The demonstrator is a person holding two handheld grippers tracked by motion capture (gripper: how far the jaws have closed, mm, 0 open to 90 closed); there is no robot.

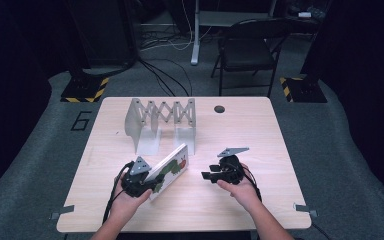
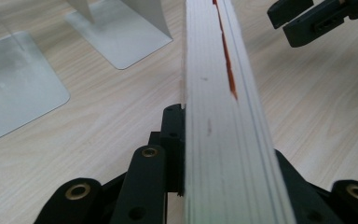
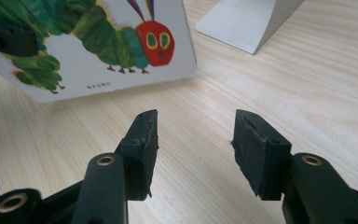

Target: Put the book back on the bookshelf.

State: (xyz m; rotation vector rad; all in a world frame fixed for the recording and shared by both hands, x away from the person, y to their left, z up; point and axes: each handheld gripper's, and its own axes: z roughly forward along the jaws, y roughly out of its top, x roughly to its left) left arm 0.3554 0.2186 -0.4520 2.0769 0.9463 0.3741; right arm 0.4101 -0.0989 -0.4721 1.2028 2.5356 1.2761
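Note:
A board book (image 1: 172, 167) with a green caterpillar on its white cover is held tilted on its edge just above the wooden table (image 1: 240, 200). My left gripper (image 1: 152, 182) is shut on its near lower end. In the left gripper view the book's page edge (image 2: 219, 93) runs up between the jaws. To the book's right my right gripper (image 1: 207, 176) points left at it. In the right gripper view its jaws (image 3: 193, 135) stand apart over bare wood with nothing between them, and the caterpillar cover (image 3: 98, 42) lies a short way ahead.
A grey metal expanding book rack (image 1: 162, 117) stands behind the book, its flat base plates (image 2: 116, 32) resting on the table. A cable hole (image 1: 219, 109) is at the back of the table. A black folding chair (image 1: 250, 47) stands beyond the table.

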